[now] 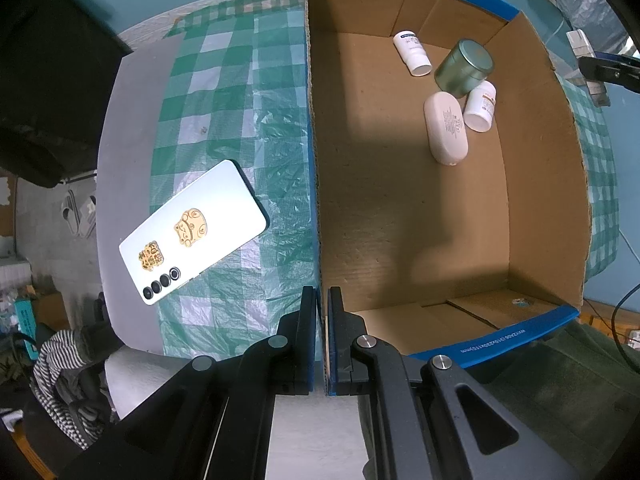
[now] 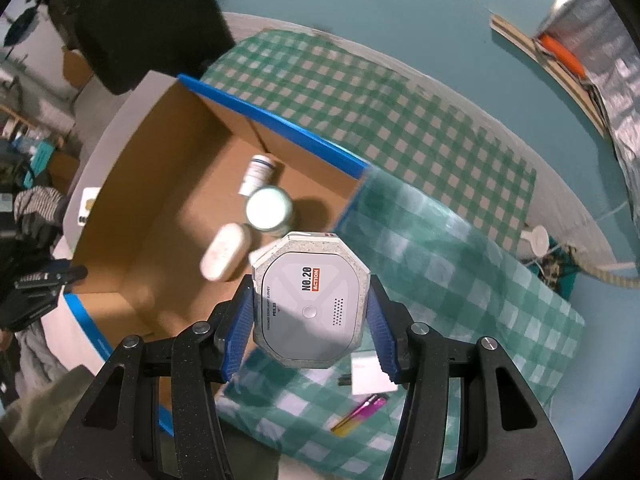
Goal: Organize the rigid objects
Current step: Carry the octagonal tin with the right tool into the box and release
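An open cardboard box [image 1: 400, 220] with blue-taped rims stands on the green checked tablecloth [image 1: 240, 120]. In it lie a green round tin [image 1: 464, 66], two white bottles [image 1: 412, 52] [image 1: 480, 106] and a white oval case [image 1: 446, 128]. My left gripper [image 1: 322, 320] is shut on the box's near left wall, one finger on each side of it. In the right wrist view, my right gripper [image 2: 310, 300] is shut on a grey octagonal case [image 2: 312, 292] marked "NO.20 ACTION". It hangs above the box's right edge, with the tin [image 2: 268, 210] and the oval case [image 2: 222, 256] below.
A white phone [image 1: 192, 232] with gold stickers lies face down on the cloth, left of the box. Right of the box, a white card [image 2: 370, 376] and a pink pen [image 2: 366, 410] lie on the cloth. The table's edge curves close behind the phone.
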### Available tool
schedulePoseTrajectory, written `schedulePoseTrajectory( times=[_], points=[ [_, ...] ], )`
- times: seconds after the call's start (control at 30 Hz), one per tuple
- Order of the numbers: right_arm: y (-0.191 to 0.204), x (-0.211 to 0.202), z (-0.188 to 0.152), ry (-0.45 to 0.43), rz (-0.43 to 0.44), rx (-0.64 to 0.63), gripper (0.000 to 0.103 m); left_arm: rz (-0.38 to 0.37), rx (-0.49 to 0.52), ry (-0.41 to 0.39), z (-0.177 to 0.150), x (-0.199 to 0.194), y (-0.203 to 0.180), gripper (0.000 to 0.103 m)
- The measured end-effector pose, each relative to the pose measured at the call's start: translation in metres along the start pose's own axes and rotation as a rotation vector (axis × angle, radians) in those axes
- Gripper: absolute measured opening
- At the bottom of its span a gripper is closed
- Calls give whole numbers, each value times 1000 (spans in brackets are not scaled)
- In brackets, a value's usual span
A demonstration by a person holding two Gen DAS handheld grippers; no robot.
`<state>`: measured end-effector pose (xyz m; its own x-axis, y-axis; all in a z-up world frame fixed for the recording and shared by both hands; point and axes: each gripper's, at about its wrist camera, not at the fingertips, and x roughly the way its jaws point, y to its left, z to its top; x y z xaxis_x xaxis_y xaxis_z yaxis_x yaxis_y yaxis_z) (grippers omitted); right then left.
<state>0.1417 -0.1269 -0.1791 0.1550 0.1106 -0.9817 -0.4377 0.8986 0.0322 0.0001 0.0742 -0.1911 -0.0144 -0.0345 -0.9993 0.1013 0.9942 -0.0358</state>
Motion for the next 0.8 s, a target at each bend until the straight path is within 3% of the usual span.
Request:
schedulePoseTrajectory(
  times=[0.43,0.8],
  points=[
    [47,16,13,18,23,-127,53,-4,-3,-2,-1,-1,2,5],
    [62,38,12,52,23,-184,53,-4,-4,-7,-6,-2,2,5]
  ],
)
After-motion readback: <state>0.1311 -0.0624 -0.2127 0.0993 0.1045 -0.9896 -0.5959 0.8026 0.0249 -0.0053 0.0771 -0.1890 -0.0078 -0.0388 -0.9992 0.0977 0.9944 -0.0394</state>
